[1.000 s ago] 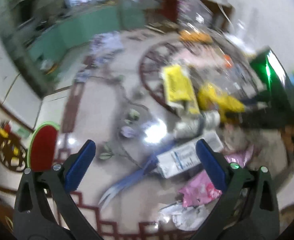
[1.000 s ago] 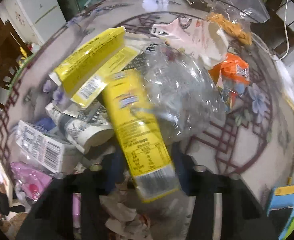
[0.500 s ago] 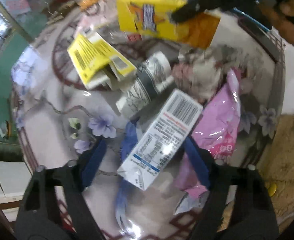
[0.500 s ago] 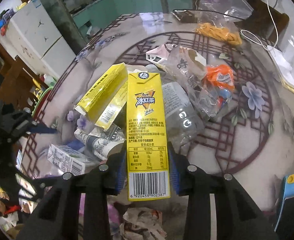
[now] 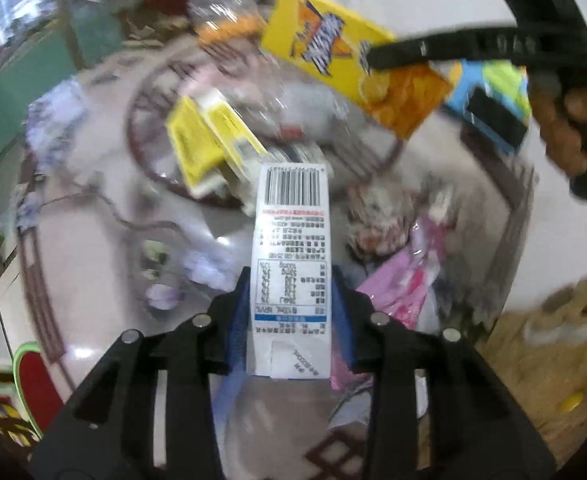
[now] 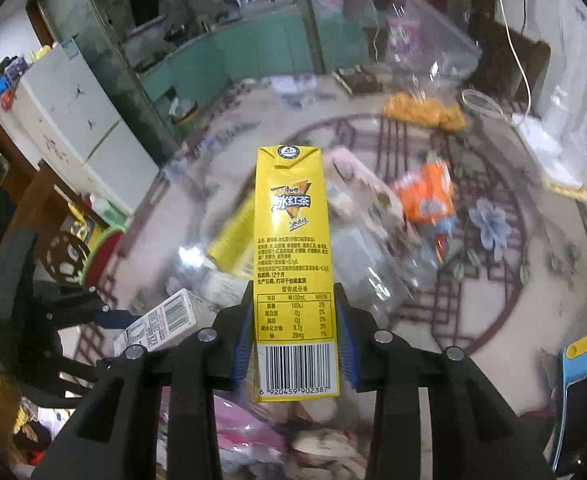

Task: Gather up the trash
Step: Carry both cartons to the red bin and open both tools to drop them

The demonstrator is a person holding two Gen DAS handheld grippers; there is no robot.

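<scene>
A white drink carton (image 5: pixel 291 240) with a barcode stands between the blue pads of my left gripper (image 5: pixel 289 312). The jaws are closing and the pads press its two sides. My right gripper (image 6: pixel 295 328) is shut on a yellow iced-tea carton (image 6: pixel 291 220), held upright above the round patterned table (image 6: pixel 493 320). In the left wrist view that yellow carton (image 5: pixel 333 60) hangs at the upper right, pinched by the right gripper's black finger (image 5: pixel 453 48), with a person's hand (image 5: pixel 565 128) behind it. In the right wrist view the white carton (image 6: pixel 161 324) shows at the lower left.
Other litter lies on the table: a flattened yellow box (image 5: pixel 209 140), a pink wrapper (image 5: pixel 405 288), crumpled paper (image 5: pixel 381 216), an orange wrapper (image 6: pixel 425 196), a clear plastic bottle (image 6: pixel 373 264) and a clear bag of orange snacks (image 6: pixel 421 112). A red stool (image 5: pixel 33 384) stands beside the table.
My left gripper swung over the white carton and closed from wide open onto its sides. My right gripper lifted the yellow carton up off the pile.
</scene>
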